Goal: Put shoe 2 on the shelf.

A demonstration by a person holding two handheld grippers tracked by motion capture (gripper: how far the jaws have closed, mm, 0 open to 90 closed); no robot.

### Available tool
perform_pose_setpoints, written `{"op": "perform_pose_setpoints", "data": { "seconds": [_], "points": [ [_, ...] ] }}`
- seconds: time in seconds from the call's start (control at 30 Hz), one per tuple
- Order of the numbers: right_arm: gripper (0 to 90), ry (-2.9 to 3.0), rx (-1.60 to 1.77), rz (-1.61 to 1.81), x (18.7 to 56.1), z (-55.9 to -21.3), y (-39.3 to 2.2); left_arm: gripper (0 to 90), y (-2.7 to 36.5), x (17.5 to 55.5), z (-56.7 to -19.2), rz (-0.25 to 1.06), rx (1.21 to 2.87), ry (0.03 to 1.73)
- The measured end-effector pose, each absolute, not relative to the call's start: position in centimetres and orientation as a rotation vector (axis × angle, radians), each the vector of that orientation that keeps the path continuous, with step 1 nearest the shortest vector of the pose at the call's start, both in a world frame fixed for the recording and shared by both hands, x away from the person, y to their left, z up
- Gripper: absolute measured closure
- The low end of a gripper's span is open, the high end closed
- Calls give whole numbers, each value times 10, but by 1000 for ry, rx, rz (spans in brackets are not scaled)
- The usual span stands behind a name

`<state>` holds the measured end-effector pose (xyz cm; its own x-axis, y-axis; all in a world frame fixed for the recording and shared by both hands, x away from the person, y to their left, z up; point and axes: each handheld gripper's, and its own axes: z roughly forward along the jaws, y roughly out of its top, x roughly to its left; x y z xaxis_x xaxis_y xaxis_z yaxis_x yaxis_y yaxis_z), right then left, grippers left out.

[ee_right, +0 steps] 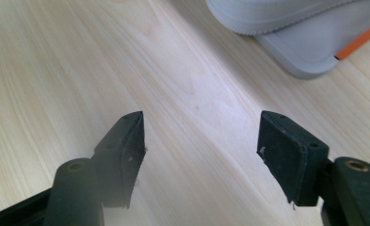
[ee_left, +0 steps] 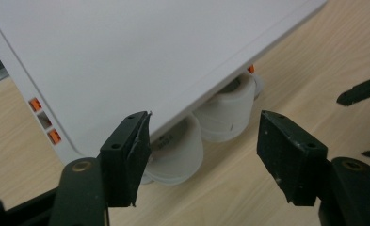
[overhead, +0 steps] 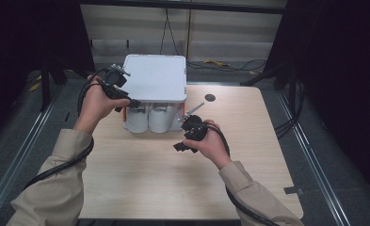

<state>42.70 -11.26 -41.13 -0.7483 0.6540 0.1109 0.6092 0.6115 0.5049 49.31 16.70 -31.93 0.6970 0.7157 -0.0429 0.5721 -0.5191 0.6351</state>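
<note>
A white box-shaped unit with a flat lid (overhead: 156, 77) stands at the far middle of the wooden table (overhead: 164, 179), with white cylinders (overhead: 149, 117) under its front edge. My left gripper (overhead: 132, 102) hangs at the unit's front left corner. Its jaws are open around empty space (ee_left: 204, 141), with the lid (ee_left: 140, 56) and two cylinders (ee_left: 225, 110) just beyond them. My right gripper (overhead: 183, 147) is in front of the unit's right corner, open over bare wood (ee_right: 201, 141). The unit's grey base with an orange strip (ee_right: 309, 47) lies beyond it.
Small orange tabs (ee_left: 44, 117) line the unit's side. A dark round hole (overhead: 210, 98) sits in the tabletop right of the unit. Cables (overhead: 229, 65) run over the floor behind the table. Metal rails (overhead: 309, 150) flank it on both sides.
</note>
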Motion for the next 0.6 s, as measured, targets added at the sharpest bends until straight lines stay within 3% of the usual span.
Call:
{"op": "perform_pose_setpoints", "data": {
  "seconds": [0.6],
  "points": [
    [259,2729,1079,805,402,-405,-146,280,188,456,-349,264,2299,959]
  ]
}}
